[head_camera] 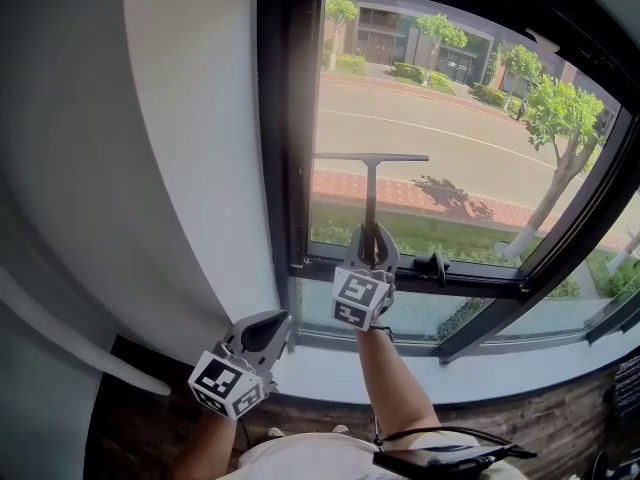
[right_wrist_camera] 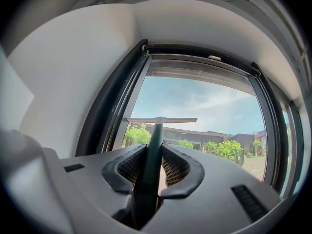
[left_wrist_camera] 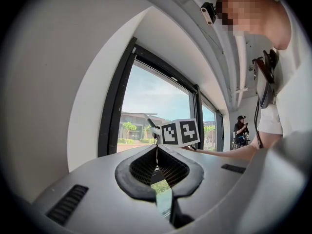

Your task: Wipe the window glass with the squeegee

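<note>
A white wall (head_camera: 190,118) borders the window glass (head_camera: 440,148) on its left, and the pane itself, set in a dark frame (head_camera: 290,118), looks out on a sunlit road, trees and low buildings. Against the lower left part of that glass stands the squeegee (head_camera: 371,183), a dark T-shaped tool with its blade level and its handle dropping straight down toward the bottom rail of the pane. The blade appears to lie flat on the glass, though no view shows the contact line itself. Keeping the blade level and the handle vertical probably lets the full edge meet the glass evenly for a straight stroke. The right claw (head_camera: 372,230), just below the blade and in front of the pane's bottom rail, is clamped round the handle low down, with its ribbed pads pressed on either side. That low hold likely gives the person reach up the glass with the arm stretched out. The left claw (head_camera: 272,320) hangs below the glass and to its left, near the wall. Its tips are closed together on nothing, and it seems parked out of the way while one arm does the wiping. A small latch handle (head_camera: 437,265) sits on the rail under the glass, just right of the working claw.
</note>
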Demonstrator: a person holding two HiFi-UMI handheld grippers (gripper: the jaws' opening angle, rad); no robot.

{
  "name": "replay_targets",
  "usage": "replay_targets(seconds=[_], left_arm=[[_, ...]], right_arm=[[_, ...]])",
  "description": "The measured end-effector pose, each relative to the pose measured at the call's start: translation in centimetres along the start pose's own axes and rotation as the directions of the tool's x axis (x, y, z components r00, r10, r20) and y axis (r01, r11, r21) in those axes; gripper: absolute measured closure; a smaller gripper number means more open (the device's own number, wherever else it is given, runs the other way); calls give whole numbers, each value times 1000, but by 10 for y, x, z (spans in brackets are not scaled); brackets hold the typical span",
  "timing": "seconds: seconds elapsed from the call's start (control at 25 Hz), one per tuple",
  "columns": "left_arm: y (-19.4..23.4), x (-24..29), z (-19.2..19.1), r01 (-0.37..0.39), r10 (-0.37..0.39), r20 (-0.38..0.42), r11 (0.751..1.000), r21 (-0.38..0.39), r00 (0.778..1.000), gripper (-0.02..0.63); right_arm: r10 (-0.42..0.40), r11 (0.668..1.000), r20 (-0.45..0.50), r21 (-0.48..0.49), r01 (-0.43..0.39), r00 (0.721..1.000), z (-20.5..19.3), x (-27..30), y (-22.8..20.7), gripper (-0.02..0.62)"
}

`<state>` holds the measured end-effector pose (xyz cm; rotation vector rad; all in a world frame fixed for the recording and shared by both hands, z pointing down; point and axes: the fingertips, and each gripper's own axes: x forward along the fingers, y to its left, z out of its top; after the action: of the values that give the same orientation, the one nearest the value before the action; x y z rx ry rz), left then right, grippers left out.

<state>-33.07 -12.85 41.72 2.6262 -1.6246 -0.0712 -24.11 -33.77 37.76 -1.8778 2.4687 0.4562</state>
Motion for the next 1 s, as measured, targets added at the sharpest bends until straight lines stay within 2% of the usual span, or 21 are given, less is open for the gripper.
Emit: replay_targets(seconds=[0.72, 1.0], left_arm=[[-5, -6, -3, 3, -3, -11, 1000, 0, 1000, 590], [-4, -12, -7, -2, 2, -17, 1000, -10, 1000, 589]], right_arm=[[32, 998, -114, -50, -38, 993, -64, -18, 13, 497], [45, 998, -171, -28, -50, 984, -87, -27, 19, 497]])
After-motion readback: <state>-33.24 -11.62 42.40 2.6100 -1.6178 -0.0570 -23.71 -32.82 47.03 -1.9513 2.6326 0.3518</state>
